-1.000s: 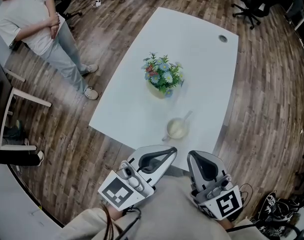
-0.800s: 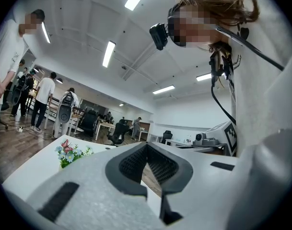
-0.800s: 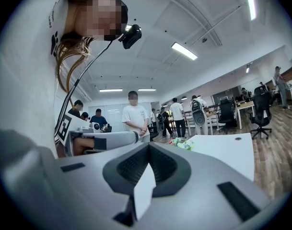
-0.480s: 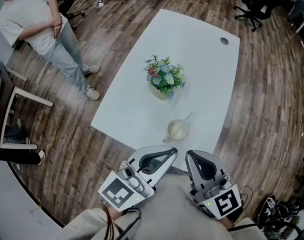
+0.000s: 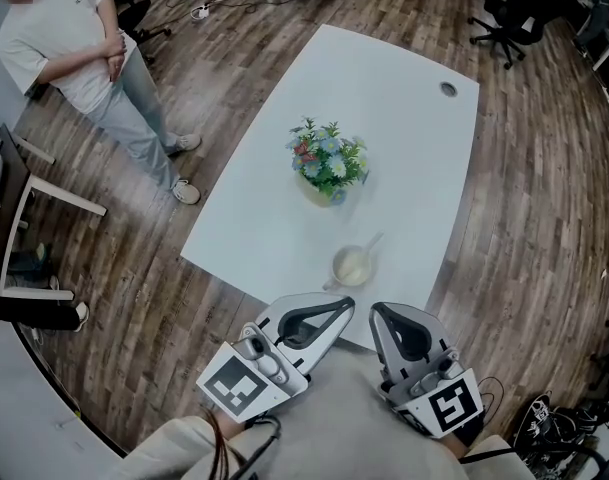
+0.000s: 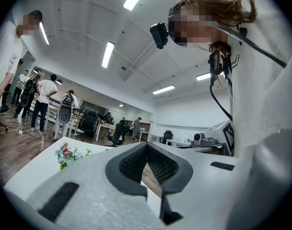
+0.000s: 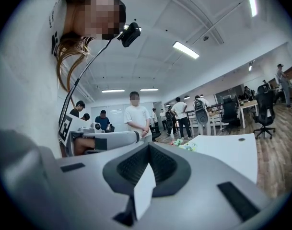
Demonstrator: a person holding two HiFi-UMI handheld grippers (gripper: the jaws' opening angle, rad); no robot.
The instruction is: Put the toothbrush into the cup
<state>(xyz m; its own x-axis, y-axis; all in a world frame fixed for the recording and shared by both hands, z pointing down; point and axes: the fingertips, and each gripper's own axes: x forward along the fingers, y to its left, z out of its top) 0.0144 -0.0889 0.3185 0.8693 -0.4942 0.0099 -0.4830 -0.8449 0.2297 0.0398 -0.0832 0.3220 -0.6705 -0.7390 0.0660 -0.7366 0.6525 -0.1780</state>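
Head view: a pale round cup [image 5: 352,265] is set on the white table [image 5: 404,138], near the person, and a slim white toothbrush [image 5: 372,239] is leaned inside it.

Left gripper view: the grey left gripper [image 6: 146,147] is held closed, and nothing is gripped.

Right gripper view: the grey right gripper [image 7: 148,150] is likewise closed and empty.

Toothbrush [image 5: 372,238]: only a thin stalk shows past the cup [image 5: 351,266] rim. Too small to tell which end it is, or whether it sits inside. Table [image 5: 404,128] near edge is hidden behind left gripper [image 5: 346,304] and right gripper [image 5: 376,312]. Bystander [image 5: 74,48] is clipped by the top edge.
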